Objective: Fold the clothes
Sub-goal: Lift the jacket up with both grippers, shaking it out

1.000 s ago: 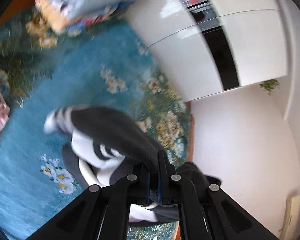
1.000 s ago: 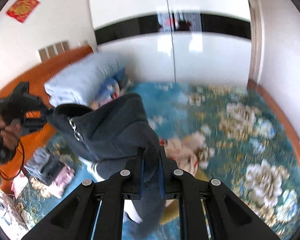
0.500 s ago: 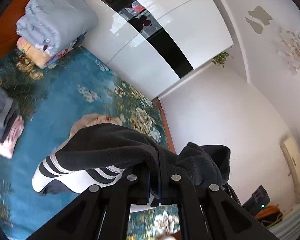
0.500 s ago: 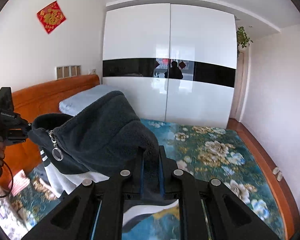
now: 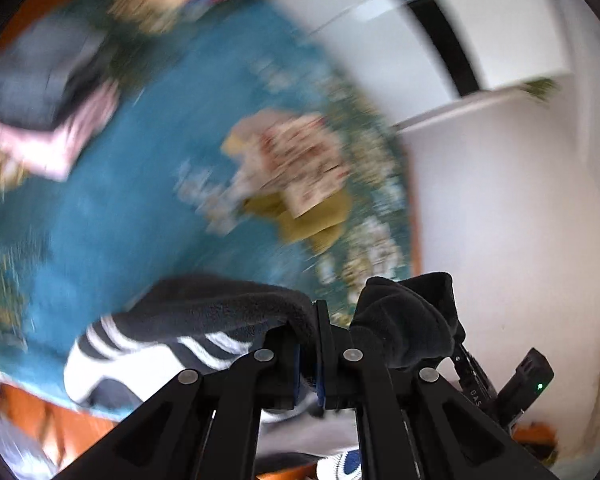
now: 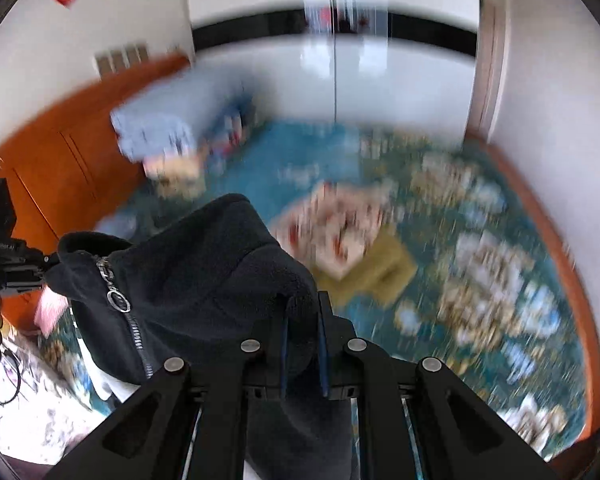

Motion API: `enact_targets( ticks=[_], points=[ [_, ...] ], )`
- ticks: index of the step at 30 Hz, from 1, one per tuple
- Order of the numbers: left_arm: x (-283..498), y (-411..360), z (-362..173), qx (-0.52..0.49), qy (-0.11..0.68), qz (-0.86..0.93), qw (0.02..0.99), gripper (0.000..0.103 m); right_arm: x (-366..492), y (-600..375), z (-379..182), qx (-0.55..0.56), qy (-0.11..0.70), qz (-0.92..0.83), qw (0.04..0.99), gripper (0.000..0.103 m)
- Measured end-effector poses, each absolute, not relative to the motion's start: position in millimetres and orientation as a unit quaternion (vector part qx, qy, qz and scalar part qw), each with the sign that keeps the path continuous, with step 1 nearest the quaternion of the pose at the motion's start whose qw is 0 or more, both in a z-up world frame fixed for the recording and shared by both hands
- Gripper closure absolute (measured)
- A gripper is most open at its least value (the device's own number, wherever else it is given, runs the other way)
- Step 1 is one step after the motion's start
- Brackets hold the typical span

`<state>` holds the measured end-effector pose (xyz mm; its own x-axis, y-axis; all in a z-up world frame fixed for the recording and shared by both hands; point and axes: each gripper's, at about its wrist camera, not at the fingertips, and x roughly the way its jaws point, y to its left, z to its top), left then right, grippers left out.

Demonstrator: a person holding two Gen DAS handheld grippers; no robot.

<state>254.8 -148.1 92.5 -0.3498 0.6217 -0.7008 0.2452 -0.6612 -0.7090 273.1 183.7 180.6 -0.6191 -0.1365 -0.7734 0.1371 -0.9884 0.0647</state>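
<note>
A dark navy fleece jacket (image 6: 204, 280) with a front zipper and white striped sleeves hangs in the air between both grippers, above the bed. My right gripper (image 6: 303, 320) is shut on its fabric near one shoulder. My left gripper (image 5: 308, 332) is shut on the other end of the jacket (image 5: 220, 312), whose striped sleeve (image 5: 112, 348) hangs to the left. The left gripper also shows at the left edge of the right wrist view (image 6: 44, 264), pinching the collar. Both views are motion-blurred.
The bed has a teal floral cover (image 5: 120, 220). A patterned garment on a yellow one (image 6: 348, 240) lies mid-bed. Folded grey and pink clothes (image 5: 48, 104) lie to the left. A blue quilt pile (image 6: 160, 132) sits by the orange headboard (image 6: 60, 152). A white wardrobe (image 6: 332, 80) stands behind.
Both grippers have swung downward with the jacket, from facing the wardrobe and walls to facing the bed. The grips have not changed.
</note>
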Motion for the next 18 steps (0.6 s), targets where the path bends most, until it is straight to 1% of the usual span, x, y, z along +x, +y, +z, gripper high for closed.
enact_targets(
  ticks=[1, 4, 6, 9, 12, 15, 18],
  points=[
    [251, -145, 69, -0.571, -0.398, 0.709, 0.114, 0.098, 267, 186, 165, 0.447, -0.004, -0.891, 0.075, 0.091],
    [236, -135, 8, -0.611, -0.409, 0.675, 0.065, 0.098, 234, 196, 94, 0.509, -0.023, -0.858, 0.071, 0.091],
    [218, -126, -20, -0.627, -0.41, 0.661, 0.042, 0.098, 214, 205, 57, 0.539, -0.033, -0.839, 0.068, 0.091],
    [175, -110, -44, -0.632, -0.416, 0.654, 0.027, 0.098, 176, 221, 10, 0.573, -0.041, -0.816, 0.061, 0.091],
    [127, -101, -57, -0.634, -0.421, 0.648, 0.016, 0.098, 135, 238, -22, 0.591, -0.06, -0.802, 0.058, 0.091],
    [79, -96, -82, -0.638, -0.429, 0.64, 0.005, 0.098, 99, 244, -55, 0.606, -0.064, -0.791, 0.059, 0.091],
    [42, -92, -114, -0.644, -0.402, 0.651, -0.01, 0.097, 63, 249, -88, 0.621, -0.068, -0.779, 0.06, 0.091]
  ],
)
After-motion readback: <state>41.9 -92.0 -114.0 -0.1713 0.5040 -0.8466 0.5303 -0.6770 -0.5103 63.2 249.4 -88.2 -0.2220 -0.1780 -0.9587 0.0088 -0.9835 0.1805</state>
